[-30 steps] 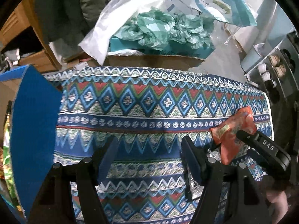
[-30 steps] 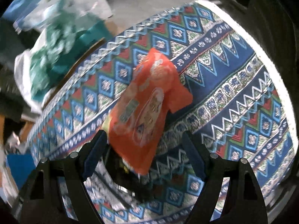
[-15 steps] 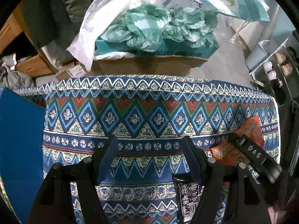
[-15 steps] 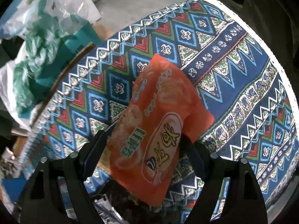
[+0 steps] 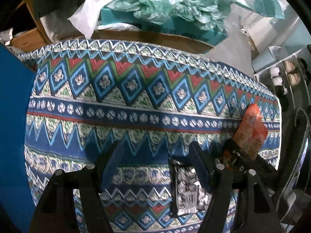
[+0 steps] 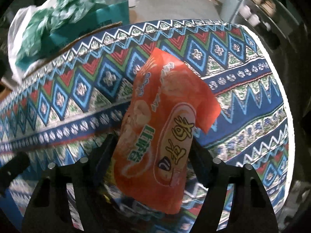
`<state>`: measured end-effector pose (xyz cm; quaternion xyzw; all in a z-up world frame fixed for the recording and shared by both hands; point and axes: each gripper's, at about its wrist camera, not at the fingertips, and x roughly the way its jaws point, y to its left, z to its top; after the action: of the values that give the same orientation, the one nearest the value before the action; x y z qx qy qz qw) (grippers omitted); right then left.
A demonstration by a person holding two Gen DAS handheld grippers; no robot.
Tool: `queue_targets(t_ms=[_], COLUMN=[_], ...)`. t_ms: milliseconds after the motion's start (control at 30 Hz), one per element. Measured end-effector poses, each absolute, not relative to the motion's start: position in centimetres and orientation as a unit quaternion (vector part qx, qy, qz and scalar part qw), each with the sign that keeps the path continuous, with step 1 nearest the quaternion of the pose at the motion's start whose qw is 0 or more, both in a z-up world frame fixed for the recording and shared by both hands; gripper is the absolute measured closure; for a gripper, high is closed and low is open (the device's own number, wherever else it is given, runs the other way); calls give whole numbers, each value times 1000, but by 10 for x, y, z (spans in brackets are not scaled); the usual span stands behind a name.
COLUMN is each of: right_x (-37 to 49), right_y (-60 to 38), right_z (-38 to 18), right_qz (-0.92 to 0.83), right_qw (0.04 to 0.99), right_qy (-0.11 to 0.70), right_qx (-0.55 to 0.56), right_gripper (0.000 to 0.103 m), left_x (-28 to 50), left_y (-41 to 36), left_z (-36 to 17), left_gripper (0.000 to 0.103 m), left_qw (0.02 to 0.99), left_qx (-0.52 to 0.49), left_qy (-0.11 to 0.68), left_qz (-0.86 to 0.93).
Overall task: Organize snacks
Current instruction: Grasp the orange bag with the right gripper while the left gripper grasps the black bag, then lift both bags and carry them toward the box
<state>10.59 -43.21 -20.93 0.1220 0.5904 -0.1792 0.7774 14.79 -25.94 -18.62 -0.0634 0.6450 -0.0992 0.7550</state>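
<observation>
At the far left of the left wrist view stands a blue panel [image 5: 13, 126], its edge against the surface [image 5: 136, 106], which is draped in a blue, red and green patterned cloth. The left gripper [image 5: 154, 167] points steeply down over that cloth; its fingers [image 5: 110, 163] are released and easing apart, with only cloth between them. A dark, silvery snack packet [image 5: 185, 190] lies flat on the cloth just beside the inner face of its right finger. Farther right, near the surface's edge, the right gripper [image 6: 150, 161] has an orange snack bag [image 6: 165, 124] between its fingers [image 6: 102, 159]. They are closing and already press both sides of the bag, which rises tilted above the cloth. Behind the surface sits a cardboard box [image 5: 147, 36] heaped with green tissue paper [image 5: 171, 5].
</observation>
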Motion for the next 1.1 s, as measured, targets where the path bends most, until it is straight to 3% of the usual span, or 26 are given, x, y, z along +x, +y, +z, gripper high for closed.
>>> queue_targets(t_ms=[400, 500, 600, 833, 900, 1100], right_x=[34, 10, -7, -53, -57, -55], right_y=[-461, -464, -474, -510, -518, -514], right_z=[-211, -210, -210, -203, -200, -201], right_qz=[-141, -137, -139, -152, -152, -153], right_qw=[761, 761, 760, 757, 758, 761], right_qy=[625, 629, 629, 624, 621, 616], right_qx=[99, 86, 87, 117, 130, 136], right_gripper=[38, 38, 38, 32, 32, 27], left_x=[110, 103, 99, 94, 93, 86], left_y=[-286, -293, -300, -314, -317, -335], left_z=[-198, -199, -201, -217, -219, -220], left_gripper=[26, 17, 17, 17, 12, 9], left_qw=[723, 720, 720, 717, 721, 739], left_qx=[-107, -121, -130, -123, -121, -78], left_qy=[673, 674, 673, 679, 675, 660], left_qz=[-115, -113, -112, -99, -103, -115])
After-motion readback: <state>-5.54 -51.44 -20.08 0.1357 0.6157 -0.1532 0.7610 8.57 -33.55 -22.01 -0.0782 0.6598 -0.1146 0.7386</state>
